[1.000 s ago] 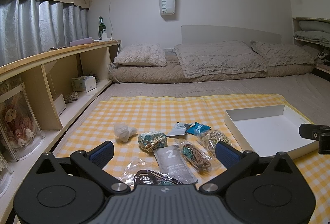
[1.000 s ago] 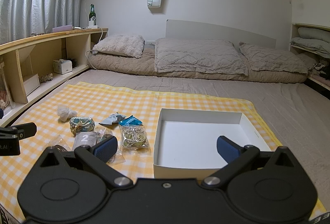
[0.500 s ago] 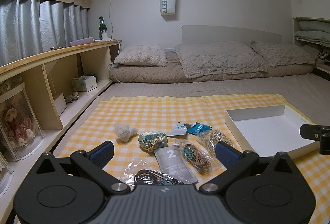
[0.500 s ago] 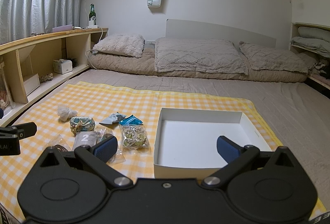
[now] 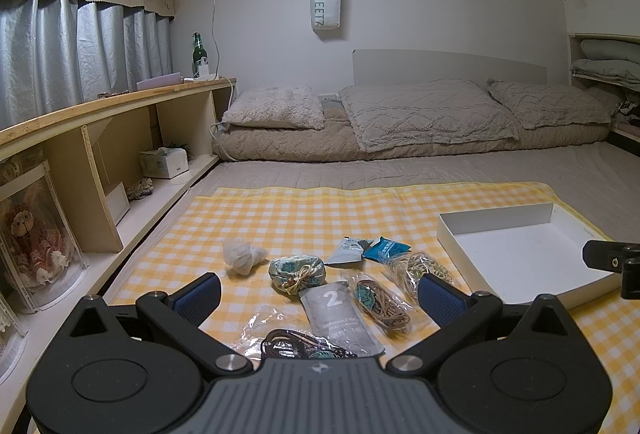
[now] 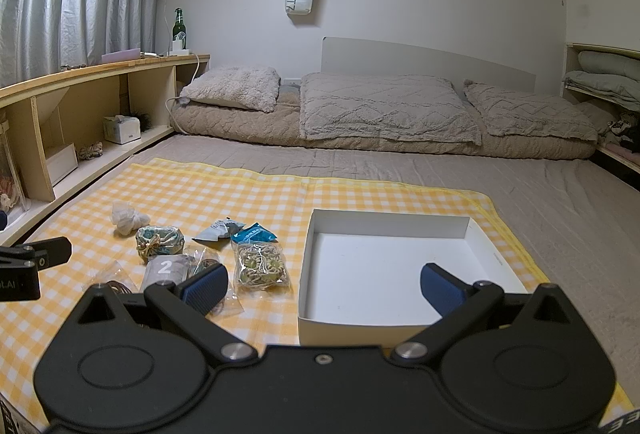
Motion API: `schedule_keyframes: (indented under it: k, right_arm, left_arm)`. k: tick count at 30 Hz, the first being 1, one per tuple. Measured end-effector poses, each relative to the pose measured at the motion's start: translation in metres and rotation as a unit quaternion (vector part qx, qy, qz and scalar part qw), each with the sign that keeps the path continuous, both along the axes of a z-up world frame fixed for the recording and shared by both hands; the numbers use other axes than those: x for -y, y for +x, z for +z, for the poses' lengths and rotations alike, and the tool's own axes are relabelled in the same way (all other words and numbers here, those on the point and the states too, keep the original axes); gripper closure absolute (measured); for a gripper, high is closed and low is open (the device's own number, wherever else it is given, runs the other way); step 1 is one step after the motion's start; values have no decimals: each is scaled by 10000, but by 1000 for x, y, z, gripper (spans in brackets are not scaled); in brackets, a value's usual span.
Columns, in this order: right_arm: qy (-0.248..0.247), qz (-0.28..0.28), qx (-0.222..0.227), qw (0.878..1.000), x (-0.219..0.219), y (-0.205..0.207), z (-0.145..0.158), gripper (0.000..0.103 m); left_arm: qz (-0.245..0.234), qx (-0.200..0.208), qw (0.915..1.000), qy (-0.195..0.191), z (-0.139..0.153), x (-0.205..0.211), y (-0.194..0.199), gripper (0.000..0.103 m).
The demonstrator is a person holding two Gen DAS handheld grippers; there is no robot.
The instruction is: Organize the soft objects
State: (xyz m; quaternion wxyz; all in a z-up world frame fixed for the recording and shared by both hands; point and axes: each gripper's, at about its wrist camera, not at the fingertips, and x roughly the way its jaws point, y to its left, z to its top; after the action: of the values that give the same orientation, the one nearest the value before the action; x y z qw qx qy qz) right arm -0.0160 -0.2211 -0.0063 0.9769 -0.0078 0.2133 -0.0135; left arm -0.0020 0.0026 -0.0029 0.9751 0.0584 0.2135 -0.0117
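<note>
1. Left gripper [image 5: 318, 292]: jaws spread wide, nothing between them. It hovers above the near end of the item cluster on the yellow checked cloth [image 5: 304, 210].
2. Between its fingers, looking forward: grey sachet marked "2" [image 5: 340, 318], clear bag of brown cords [image 5: 380, 300], and a bag of dark cords [image 5: 296, 344] nearest the gripper body.
3. Further out: teal fabric pouch [image 5: 296, 270], white wad [image 5: 242, 256] to its left, grey packet [image 5: 346, 252] and blue packet [image 5: 386, 248] behind.
4. Bag of pale cords [image 5: 416, 268] sits just beyond the left gripper's right fingertip, between the cluster and the white box [image 5: 496, 222].
5. Right gripper [image 6: 324, 284]: jaws also wide apart, holding nothing.
6. Its right finger is over the empty white box [image 6: 390, 224]; its left finger is over the cloth near the "2" sachet [image 6: 166, 268].
7. Bag of pale cords [image 6: 260, 266] lies just left of the box, ahead of the right gripper's left fingertip, not touching it.
</note>
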Motion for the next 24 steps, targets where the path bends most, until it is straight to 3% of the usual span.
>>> schedule_keyframes:
  k: [11, 17, 24]
  right_arm:
    - [5, 34, 24, 10000, -3, 3, -3, 0]
    - [111, 113, 164, 9997, 0, 0, 6, 0]
    - [248, 247, 528, 9980, 3, 8, 31, 0]
  left_arm:
    - [34, 61, 10000, 18, 2, 1, -1, 0]
    - [49, 177, 9998, 34, 21, -9, 6, 0]
    - [327, 748, 9966, -83, 42, -25, 12, 0]
